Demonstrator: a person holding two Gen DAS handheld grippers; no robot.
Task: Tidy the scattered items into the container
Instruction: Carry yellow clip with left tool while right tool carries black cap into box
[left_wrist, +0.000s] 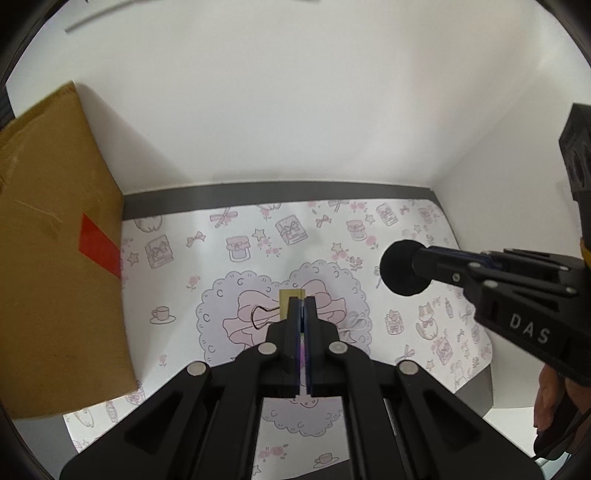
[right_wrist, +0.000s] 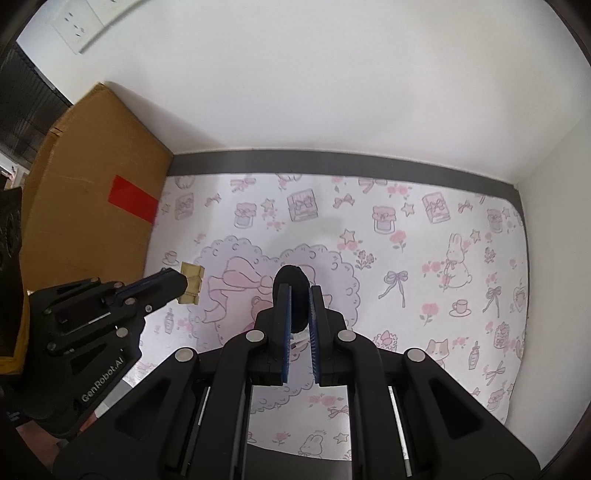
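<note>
Black ball (right_wrist: 293, 299): dark, matte, round; sits between the fingers of the right tongs (right_wrist: 300, 291), which are clenched on it from both sides. In the left wrist view the ball (left_wrist: 404, 267) shows at the tip of those tongs (left_wrist: 421, 264), clear above the mat (left_wrist: 258, 229).
Left tongs (left_wrist: 302, 302): fingers pressed together with only a thin slit between them, grasping a binder clip (left_wrist: 290, 301) by its tan body.
Clip: tan body just ahead of the left fingertips; one thin black wire loop sticks out to the left of the tips. From the right wrist view the clip (right_wrist: 191, 282) juts from the end of the left tongs (right_wrist: 177, 284), off to the left of the right tongs.
Clip height: lifted or resting on the mat, I cannot tell.
Tongs to each other: side by side, apart, both pointing toward the far wall (left_wrist: 295, 110).
Mat: white with pink and lilac prints of bows, jars, books, stars and cups; a scalloped heart with a pink bow lies under and ahead of both tongs.
Box (left_wrist: 55, 258): brown cardboard with a red strip, standing to the left of the left tongs, at the mat's left edge; in the right wrist view the box (right_wrist: 92, 192) is far left.
Grey band (right_wrist: 332, 162): runs along the far edge of the mat, below the wall.
Socket (right_wrist: 75, 24): white plate on the wall, upper left of the right tongs.
</note>
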